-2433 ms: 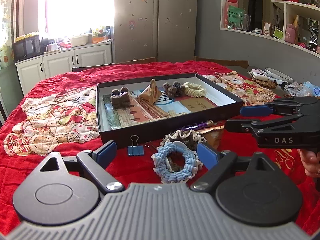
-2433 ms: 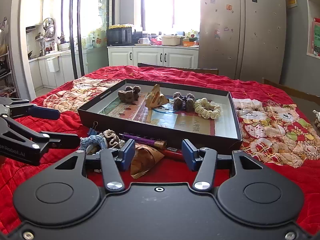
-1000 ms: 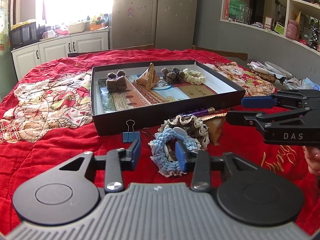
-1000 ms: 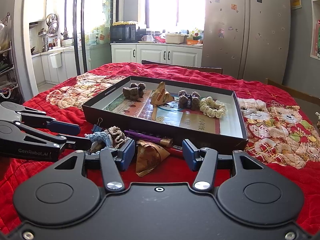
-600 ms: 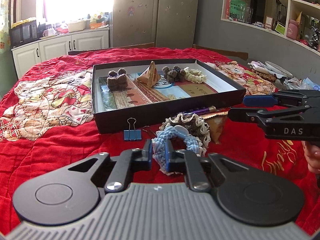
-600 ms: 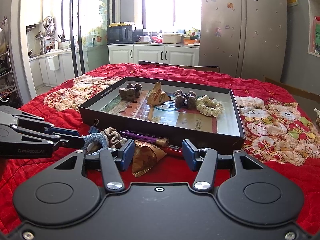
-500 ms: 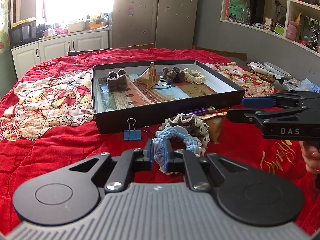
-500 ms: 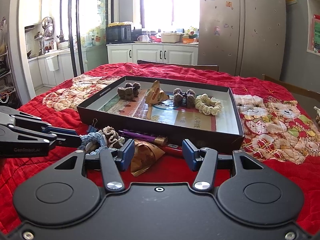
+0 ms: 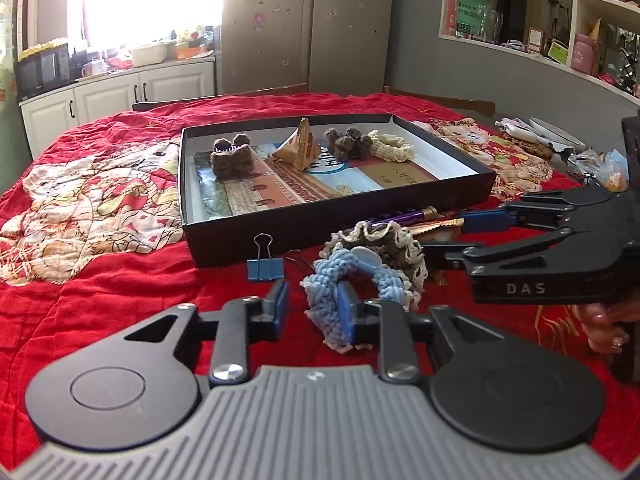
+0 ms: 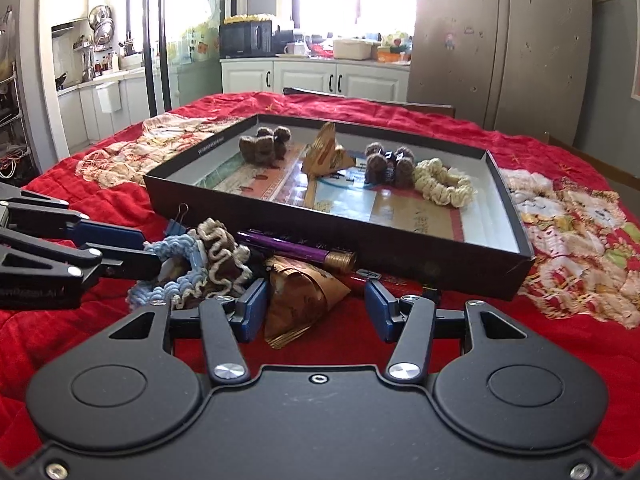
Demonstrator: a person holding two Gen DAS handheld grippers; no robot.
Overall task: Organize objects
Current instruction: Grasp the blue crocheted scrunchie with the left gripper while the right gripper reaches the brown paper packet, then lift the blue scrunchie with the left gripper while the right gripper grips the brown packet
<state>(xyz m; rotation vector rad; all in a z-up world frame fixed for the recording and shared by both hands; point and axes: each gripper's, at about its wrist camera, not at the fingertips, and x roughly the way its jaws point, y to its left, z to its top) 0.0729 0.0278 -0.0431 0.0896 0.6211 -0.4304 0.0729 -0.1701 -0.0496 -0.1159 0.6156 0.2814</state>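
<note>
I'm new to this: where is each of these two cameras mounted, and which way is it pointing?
Left wrist view: sits on the left gripper, looking forward over the red quilt at the black shallow cardboard box; shows its own fingers, plus the right gripper and right hand at the right.
Right wrist view: sits on the right gripper, facing the same box from farther right; shows its own fingers and the left gripper at the left.
Shared: the box and the blue crocheted scrunchie.

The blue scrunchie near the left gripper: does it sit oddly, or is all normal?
It looks odd. The blue scrunchie is hooked over only one pad of the open left gripper, not pinched between both. It lies outside the black box, on a brown scrunchie.
</note>
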